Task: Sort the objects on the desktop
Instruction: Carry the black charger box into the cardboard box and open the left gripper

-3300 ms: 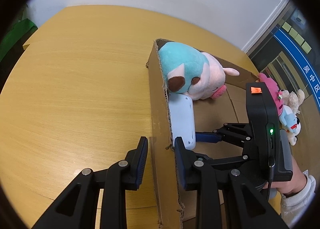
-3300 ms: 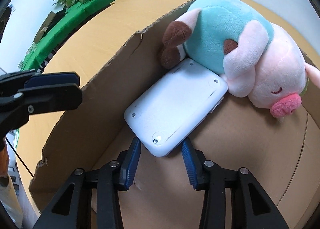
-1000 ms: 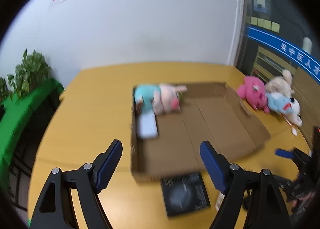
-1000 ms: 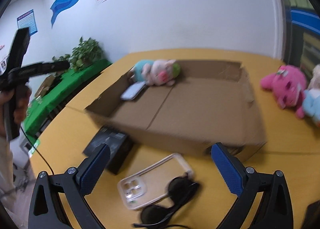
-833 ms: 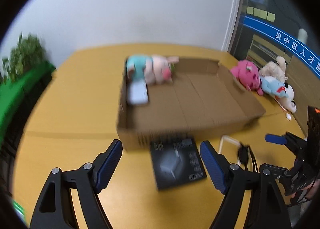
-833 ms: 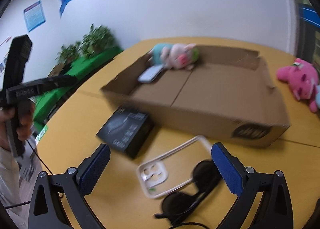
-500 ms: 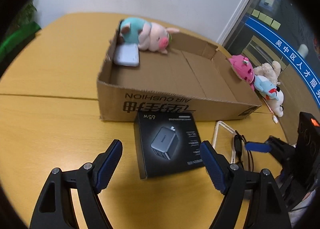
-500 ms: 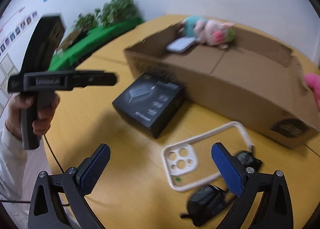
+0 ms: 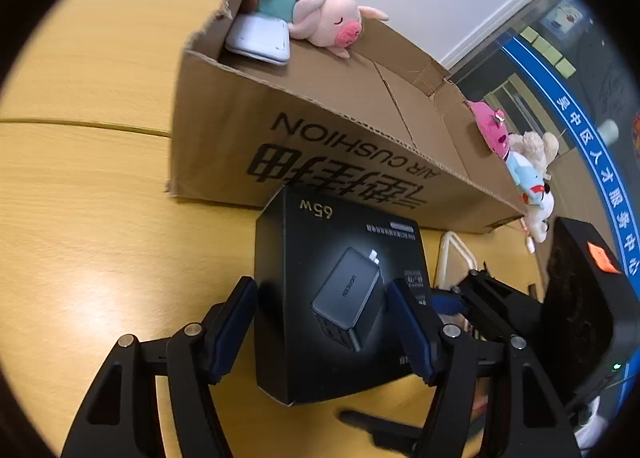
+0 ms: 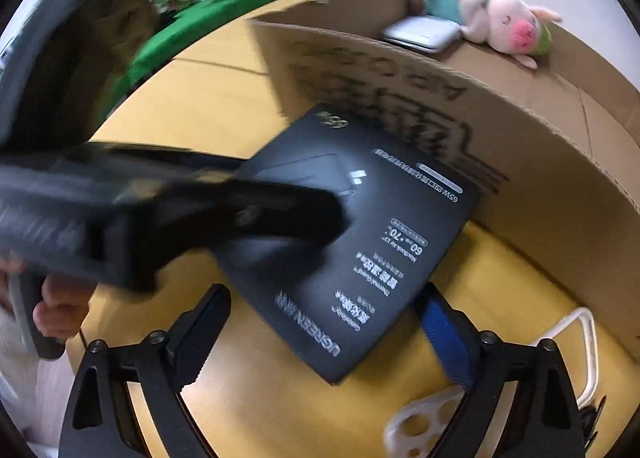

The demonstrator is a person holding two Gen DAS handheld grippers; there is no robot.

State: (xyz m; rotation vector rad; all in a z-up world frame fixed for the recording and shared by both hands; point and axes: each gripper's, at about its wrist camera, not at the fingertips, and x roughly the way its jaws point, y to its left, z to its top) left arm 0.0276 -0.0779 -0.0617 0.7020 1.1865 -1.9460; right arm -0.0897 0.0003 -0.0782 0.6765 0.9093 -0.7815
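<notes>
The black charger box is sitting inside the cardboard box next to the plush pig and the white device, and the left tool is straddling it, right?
Not quite. The black charger box lies on the table in front of the cardboard box, not inside it; the left wrist view shows this. The plush pig and white device are inside, and the left tool does straddle the charger box.

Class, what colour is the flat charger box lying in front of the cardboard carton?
The flat charger box is black with pale print, clearest in the left wrist view.
</notes>
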